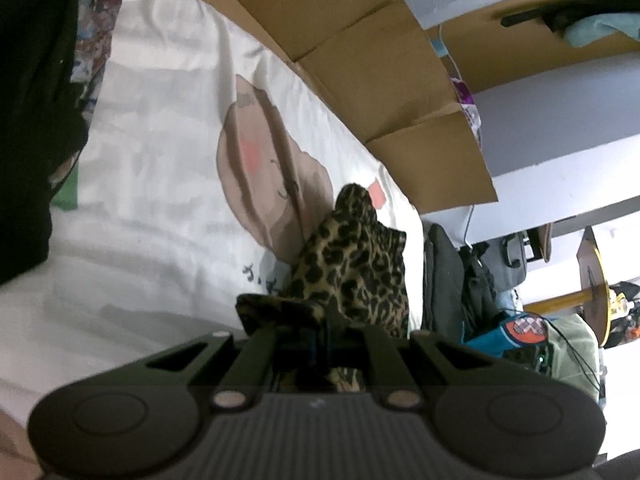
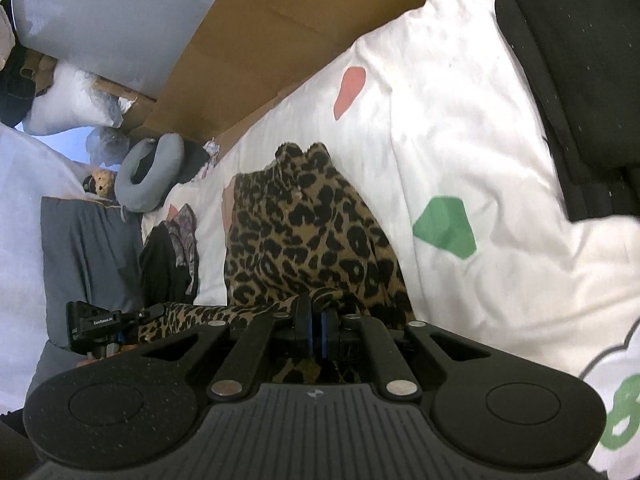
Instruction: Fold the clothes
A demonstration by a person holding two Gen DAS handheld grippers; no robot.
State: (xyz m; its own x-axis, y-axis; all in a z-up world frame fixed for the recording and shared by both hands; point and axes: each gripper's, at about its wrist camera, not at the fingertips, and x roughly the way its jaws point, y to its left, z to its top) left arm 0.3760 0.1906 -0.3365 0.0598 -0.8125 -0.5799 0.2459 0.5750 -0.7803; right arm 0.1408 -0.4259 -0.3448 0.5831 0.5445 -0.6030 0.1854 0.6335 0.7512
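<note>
A leopard-print garment [image 1: 352,264] lies bunched on the white printed bedsheet [image 1: 160,160]. My left gripper [image 1: 316,332] is shut on one end of its near edge, and cloth covers the fingertips. In the right wrist view the same garment [image 2: 304,232] rises in a heap just ahead of my right gripper [image 2: 316,320], whose blue-lined pads are pinched on the edge. That edge runs taut as a band to the left, where the left gripper [image 2: 154,312] holds its other end. The bedsheet [image 2: 460,140] spreads to the right.
A large cardboard box [image 1: 360,40] borders the bed's far side. Black clothing [image 2: 580,60] lies at the sheet's right edge, and a dark clothes pile [image 2: 168,260] and grey neck pillow [image 2: 148,176] at the left. Bags [image 1: 448,280] stand off the bed.
</note>
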